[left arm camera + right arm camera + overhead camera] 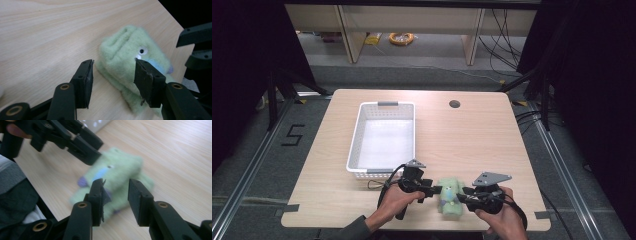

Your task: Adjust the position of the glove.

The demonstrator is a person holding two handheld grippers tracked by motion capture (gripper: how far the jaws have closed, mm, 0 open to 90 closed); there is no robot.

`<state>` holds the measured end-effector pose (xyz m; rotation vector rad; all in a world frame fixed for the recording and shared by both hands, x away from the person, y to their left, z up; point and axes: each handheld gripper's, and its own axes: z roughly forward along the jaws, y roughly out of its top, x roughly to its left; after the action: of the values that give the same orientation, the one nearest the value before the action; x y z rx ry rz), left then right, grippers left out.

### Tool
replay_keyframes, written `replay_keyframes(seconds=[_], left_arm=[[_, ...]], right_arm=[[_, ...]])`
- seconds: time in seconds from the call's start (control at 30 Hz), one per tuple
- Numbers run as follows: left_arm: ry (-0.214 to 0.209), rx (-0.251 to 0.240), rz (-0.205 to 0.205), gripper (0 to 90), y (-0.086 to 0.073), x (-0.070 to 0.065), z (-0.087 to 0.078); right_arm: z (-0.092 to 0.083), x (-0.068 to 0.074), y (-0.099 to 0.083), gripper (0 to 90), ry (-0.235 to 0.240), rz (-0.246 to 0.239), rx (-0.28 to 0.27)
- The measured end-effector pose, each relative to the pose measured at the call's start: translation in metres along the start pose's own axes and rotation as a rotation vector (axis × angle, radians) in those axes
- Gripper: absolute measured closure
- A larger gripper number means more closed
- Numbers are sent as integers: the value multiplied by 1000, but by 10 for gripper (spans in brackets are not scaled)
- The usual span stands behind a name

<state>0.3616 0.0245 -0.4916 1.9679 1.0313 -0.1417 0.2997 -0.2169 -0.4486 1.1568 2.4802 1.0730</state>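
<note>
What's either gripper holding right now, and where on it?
Nothing is gripped. The green plush toy lies on the table between the left gripper and right gripper; both sets of jaws stand open around it.

plush toy (450,196) on table (472,135), between both claws, basket (362,125) behind-left

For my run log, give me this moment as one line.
left gripper: open beside green plush toy | right gripper: open over toy | basket: empty | toy on table

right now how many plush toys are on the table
1. The green plush toy lies near the table's front edge, between the left tool and the right tool. The white basket looks empty.
</note>
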Motion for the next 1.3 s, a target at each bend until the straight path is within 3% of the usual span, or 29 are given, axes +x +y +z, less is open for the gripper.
replay_keyframes(seconds=[0.13,0.2,0.23,0.3,0.4,0.43,0.53,0.6,0.63,0.7,0.73,0.83,0.9,1.03,1.07,1.13,1.23,1.3], left_arm=[[-11,15,2,479,3,-2,6],[-13,18,4,480,3,-5,9],[-15,17,12,485,4,-5,11],[-13,5,16,507,4,-8,14],[6,-17,45,600,5,-11,16],[9,-21,58,664,6,-11,17],[16,-40,69,752,7,-12,18],[7,-47,82,782,8,-14,17],[8,-53,96,791,9,-15,16],[-3,-65,106,799,11,-17,13],[4,-74,118,800,14,-19,11],[-5,-78,127,800,20,-22,12],[1,-50,128,795,22,-20,18],[28,-47,85,759,16,-14,29],[9,-22,86,736,16,-12,27],[32,-42,72,642,14,-10,26],[17,-63,67,583,13,-9,17],[16,-79,61,527,11,-9,10]], right_arm=[[2,-9,-6,647,-15,-9,87],[11,-12,-9,636,-13,15,116],[14,-16,-10,636,-27,-6,123],[19,-21,-10,631,-22,20,132],[28,-26,-10,656,-5,34,111],[29,-27,-9,680,0,25,129],[32,-27,-8,796,31,46,114],[31,-27,-7,850,23,16,127],[30,-24,-7,858,31,42,106],[25,-22,-5,861,36,48,123],[24,-21,-5,861,31,53,96],[17,-21,-5,859,37,53,93],[16,-20,-7,851,27,89,120],[27,-24,-12,827,27,103,119],[25,-26,-11,805,29,95,132],[24,-27,-11,746,29,99,122],[16,-27,-8,671,4,87,121],[9,-30,-5,651,-6,62,86]])
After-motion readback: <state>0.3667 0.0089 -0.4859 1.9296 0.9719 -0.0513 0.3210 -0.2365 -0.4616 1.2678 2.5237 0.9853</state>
